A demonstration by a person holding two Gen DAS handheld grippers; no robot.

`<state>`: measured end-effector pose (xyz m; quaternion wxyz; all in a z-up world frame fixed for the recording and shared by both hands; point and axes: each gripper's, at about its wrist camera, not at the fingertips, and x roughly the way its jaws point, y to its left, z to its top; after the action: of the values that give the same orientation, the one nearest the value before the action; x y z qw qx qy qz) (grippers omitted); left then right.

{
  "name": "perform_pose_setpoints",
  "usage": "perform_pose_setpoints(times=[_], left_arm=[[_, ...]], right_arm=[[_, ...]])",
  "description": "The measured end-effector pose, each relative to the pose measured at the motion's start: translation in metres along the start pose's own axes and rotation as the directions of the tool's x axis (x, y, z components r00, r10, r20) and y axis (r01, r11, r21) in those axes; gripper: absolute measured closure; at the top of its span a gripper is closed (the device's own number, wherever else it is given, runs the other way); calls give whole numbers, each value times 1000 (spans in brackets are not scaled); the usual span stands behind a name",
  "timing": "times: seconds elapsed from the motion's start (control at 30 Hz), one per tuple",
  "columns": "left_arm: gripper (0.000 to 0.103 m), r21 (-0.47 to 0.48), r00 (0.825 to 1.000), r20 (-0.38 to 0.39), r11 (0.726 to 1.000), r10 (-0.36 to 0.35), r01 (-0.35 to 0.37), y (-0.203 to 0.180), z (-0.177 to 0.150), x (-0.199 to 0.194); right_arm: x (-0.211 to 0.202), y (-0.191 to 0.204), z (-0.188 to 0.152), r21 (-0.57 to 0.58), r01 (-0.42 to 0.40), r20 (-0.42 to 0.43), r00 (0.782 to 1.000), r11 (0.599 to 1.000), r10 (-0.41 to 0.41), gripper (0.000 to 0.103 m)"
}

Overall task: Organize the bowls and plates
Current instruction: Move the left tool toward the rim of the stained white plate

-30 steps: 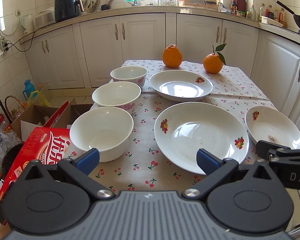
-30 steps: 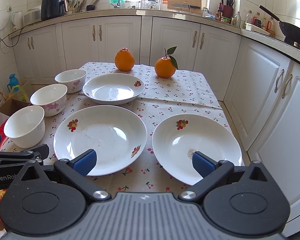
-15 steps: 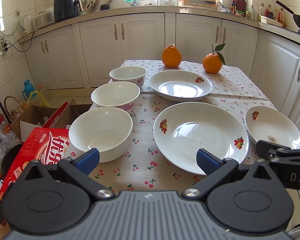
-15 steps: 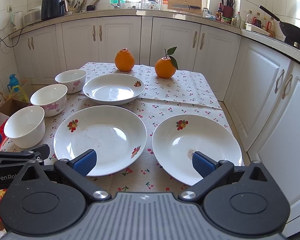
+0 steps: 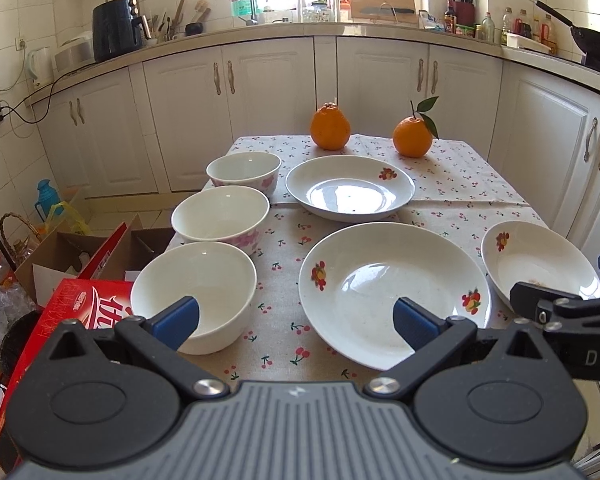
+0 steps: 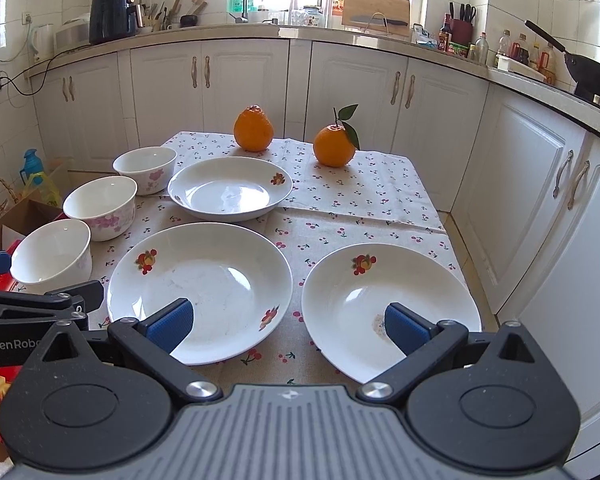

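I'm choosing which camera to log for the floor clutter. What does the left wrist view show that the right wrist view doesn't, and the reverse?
Only the left wrist view shows the open cardboard box and most of the red carton beside the table.

Only the right wrist view shows the whole right-hand plate, with a brownish smudge.

Both show three bowls, three plates, two oranges, and an open hand-held gripper: left, right.

Three bowls point(image 5: 220, 216), three plates point(image 5: 394, 292), two oranges point(image 5: 330, 127).
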<state>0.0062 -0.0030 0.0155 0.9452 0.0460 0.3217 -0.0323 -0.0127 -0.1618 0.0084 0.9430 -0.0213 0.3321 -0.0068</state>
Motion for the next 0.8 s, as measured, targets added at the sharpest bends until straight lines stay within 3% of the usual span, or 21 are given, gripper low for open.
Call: perform_pose_setpoints(times=[0.23, 0.53, 0.8], left_arm=[[1, 21, 1000, 26, 1000, -12, 12, -3, 10, 4], [1, 40, 996, 36, 996, -81, 80, -9, 18, 13], [1, 104, 992, 23, 987, -127, 124, -19, 22, 20]], right_arm=[[3, -12, 6, -10, -18, 7, 1000, 1000, 18, 0], [0, -51, 0, 8, -50, 54, 997, 999, 50, 0], [9, -78, -18, -26, -16, 3, 1000, 1000, 16, 0]])
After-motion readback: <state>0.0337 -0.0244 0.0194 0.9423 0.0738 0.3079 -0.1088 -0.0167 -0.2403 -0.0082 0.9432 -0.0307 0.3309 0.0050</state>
